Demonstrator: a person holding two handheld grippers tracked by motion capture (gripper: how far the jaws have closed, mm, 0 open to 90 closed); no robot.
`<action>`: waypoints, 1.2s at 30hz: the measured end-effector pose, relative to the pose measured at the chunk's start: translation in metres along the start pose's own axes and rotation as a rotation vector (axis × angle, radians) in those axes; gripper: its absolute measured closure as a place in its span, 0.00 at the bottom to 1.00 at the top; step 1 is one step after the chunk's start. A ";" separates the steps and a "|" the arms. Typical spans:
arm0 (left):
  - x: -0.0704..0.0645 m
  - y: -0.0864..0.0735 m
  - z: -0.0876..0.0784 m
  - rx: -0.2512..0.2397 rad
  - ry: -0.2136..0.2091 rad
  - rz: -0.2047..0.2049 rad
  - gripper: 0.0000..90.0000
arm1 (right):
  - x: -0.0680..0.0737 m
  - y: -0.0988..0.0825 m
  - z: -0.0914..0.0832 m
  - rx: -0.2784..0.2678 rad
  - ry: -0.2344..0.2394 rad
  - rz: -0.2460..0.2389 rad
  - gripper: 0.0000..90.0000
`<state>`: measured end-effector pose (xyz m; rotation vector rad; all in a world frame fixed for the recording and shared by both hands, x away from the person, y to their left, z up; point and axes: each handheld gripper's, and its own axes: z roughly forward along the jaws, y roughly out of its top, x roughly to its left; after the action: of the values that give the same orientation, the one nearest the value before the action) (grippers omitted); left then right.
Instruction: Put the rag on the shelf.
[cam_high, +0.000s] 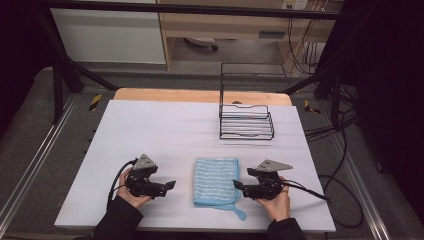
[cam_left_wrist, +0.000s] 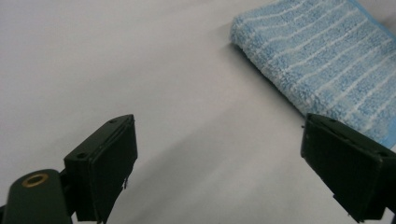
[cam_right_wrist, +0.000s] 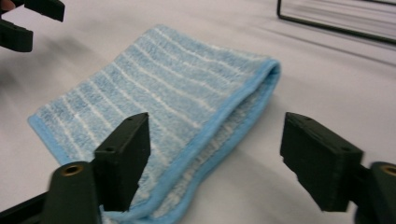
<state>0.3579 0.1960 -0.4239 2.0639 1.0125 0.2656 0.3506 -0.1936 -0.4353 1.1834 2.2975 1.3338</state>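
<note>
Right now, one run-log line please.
left gripper: open, beside towel | right gripper: open, at towel edge | towel: folded, flat | wire rack: empty

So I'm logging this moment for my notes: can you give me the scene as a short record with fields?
surface: white table
cloth: blue striped towel, folded, lying flat between the grippers
rack: black wire rack, at the far right of the table, nothing in it
left gripper: open, beside the towel, not touching
right gripper: open at the towel's edge, no grip on it

Dim room edges, bright tabletop, soft shadows, slight blur.
</note>
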 end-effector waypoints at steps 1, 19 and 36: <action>-0.001 0.001 0.001 -0.002 0.002 0.001 0.12 | -0.003 0.000 -0.001 0.002 0.012 0.010 0.24; -0.011 0.046 0.023 -0.033 -0.004 0.033 0.12 | -0.018 0.004 -0.001 -0.015 0.015 0.000 0.02; -0.022 0.074 0.075 0.011 0.007 0.027 0.19 | -0.016 0.001 -0.002 -0.001 0.008 -0.014 0.01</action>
<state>0.4229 0.1108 -0.4153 2.0894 0.9926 0.2815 0.3606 -0.2060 -0.4364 1.1615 2.3056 1.3369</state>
